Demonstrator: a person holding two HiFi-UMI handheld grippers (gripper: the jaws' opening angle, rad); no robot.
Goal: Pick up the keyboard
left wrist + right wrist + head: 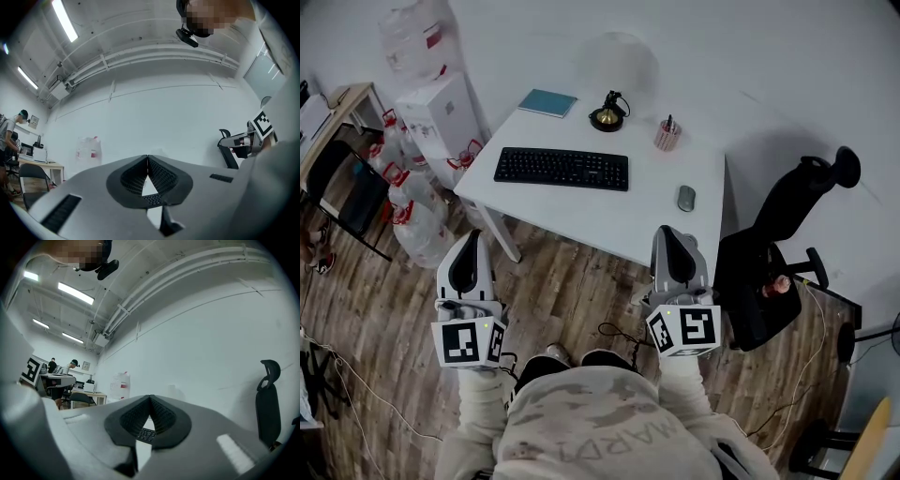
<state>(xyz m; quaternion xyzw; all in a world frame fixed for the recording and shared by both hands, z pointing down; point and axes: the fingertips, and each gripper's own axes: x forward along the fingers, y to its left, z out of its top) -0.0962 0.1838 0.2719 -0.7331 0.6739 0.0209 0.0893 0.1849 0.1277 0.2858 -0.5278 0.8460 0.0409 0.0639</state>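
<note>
A black keyboard (562, 169) lies flat on the white table (609, 220), left of the middle. My left gripper (467, 238) hovers over the wooden floor, short of the table's near left corner, shut and empty. My right gripper (667, 234) is at the table's near edge, right of the keyboard, also shut with nothing held. In the left gripper view the jaws (147, 159) meet at the tips against a white wall. Through the gap below the closed jaws (150, 398) in the right gripper view, a sliver of the keyboard (146, 434) shows.
On the table stand a teal notebook (547, 103), a small brass-based lamp (608, 113), a pen cup (667, 135) and a grey mouse (685, 198). A black office chair (778, 248) stands right of the table. Boxes and bags (431, 141) crowd its left side; cables trail across the floor.
</note>
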